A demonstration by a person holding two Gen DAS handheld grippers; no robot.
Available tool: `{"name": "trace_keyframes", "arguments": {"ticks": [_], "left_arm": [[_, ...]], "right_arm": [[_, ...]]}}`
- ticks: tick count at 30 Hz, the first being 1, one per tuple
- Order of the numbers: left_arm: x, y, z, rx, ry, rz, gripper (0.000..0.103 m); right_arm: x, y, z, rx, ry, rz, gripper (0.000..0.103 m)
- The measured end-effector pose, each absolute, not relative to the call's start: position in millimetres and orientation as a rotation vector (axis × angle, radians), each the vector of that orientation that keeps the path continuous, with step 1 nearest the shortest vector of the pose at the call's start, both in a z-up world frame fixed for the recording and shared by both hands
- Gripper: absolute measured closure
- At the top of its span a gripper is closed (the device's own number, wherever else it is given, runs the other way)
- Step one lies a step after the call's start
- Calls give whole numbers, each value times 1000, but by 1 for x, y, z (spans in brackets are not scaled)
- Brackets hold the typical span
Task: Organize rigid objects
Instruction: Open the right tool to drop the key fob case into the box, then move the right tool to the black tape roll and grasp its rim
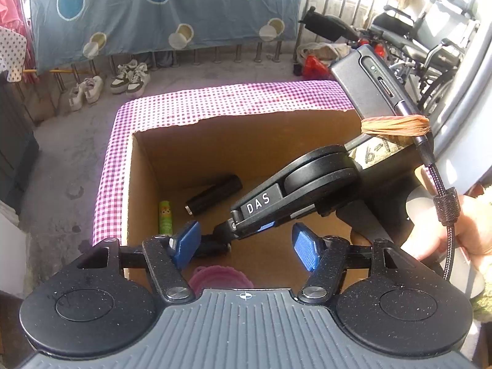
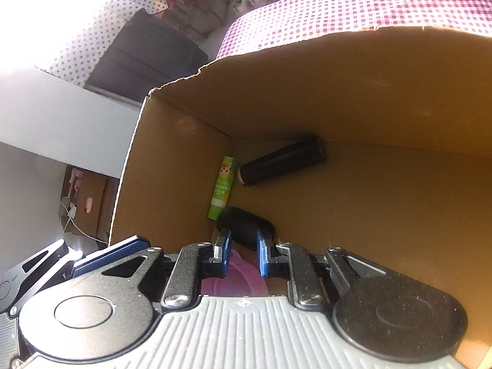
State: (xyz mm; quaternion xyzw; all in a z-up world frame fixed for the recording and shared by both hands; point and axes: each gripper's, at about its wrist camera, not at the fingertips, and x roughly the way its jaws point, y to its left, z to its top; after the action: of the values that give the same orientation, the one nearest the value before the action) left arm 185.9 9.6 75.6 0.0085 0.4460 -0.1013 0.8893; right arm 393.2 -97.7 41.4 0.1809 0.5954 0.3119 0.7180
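An open cardboard box (image 1: 144,166) (image 2: 338,86) holds a black cylinder (image 1: 213,194) (image 2: 281,163), a green tube (image 1: 164,217) (image 2: 222,187), a black rounded object (image 2: 246,224) and a pink ribbed cup (image 1: 220,278) (image 2: 233,279). My left gripper (image 1: 244,246) is open and empty above the box's near edge. My right gripper (image 2: 243,250) reaches down into the box; its blue pads (image 2: 263,253) stand on either side of the black rounded object, with small gaps showing. In the left wrist view the right gripper (image 1: 227,230) comes in from the right.
The box stands on a table with a pink checked cloth (image 1: 215,101) (image 2: 353,9). Behind it are shoes (image 1: 129,77), a hanging blue sheet (image 1: 160,9) and a wheelchair (image 1: 424,40). A hand (image 1: 455,230) holds the right gripper's handle.
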Motion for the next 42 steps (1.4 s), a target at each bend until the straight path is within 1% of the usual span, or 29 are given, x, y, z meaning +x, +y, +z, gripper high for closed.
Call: {"name": "trace_keyframes", "arguments": {"ticks": [5, 7, 11, 13, 14, 16, 18, 23, 27, 31, 33, 35, 39, 42], "left_arm": [[160, 12, 98, -13, 847, -250, 34], [146, 13, 107, -22, 816, -268, 32], [108, 13, 119, -30, 745, -316, 25], [92, 14, 119, -27, 730, -335, 19], [83, 15, 117, -31, 731, -346, 15], [69, 17, 110, -41, 737, -370, 12], [59, 16, 101, -44, 750, -385, 5], [33, 4, 58, 43, 807, -375, 5], [22, -4, 25, 88, 879, -363, 5], [22, -9, -1, 87, 935, -346, 6], [22, -10, -9, 96, 940, -329, 10], [21, -9, -15, 96, 931, -307, 12], [25, -15, -25, 124, 929, -296, 21], [27, -19, -31, 147, 947, -280, 26]], "right_arm": [[367, -129, 83, 452, 1191, 705, 82], [344, -147, 108, 453, 1114, 714, 82], [285, -185, 148, 442, 960, 714, 81], [248, -199, 160, 435, 885, 705, 71], [233, -204, 163, 433, 856, 702, 68], [194, -217, 164, 432, 788, 685, 57], [159, -222, 157, 436, 746, 651, 53], [112, -212, 124, 427, 745, 552, 53], [109, -192, 89, 441, 835, 538, 53], [118, -172, 67, 402, 908, 539, 54], [115, -162, 57, 379, 925, 540, 58], [118, -154, 54, 347, 935, 539, 60], [124, -130, 47, 284, 952, 531, 63], [124, -125, 41, 281, 970, 539, 69]]}}
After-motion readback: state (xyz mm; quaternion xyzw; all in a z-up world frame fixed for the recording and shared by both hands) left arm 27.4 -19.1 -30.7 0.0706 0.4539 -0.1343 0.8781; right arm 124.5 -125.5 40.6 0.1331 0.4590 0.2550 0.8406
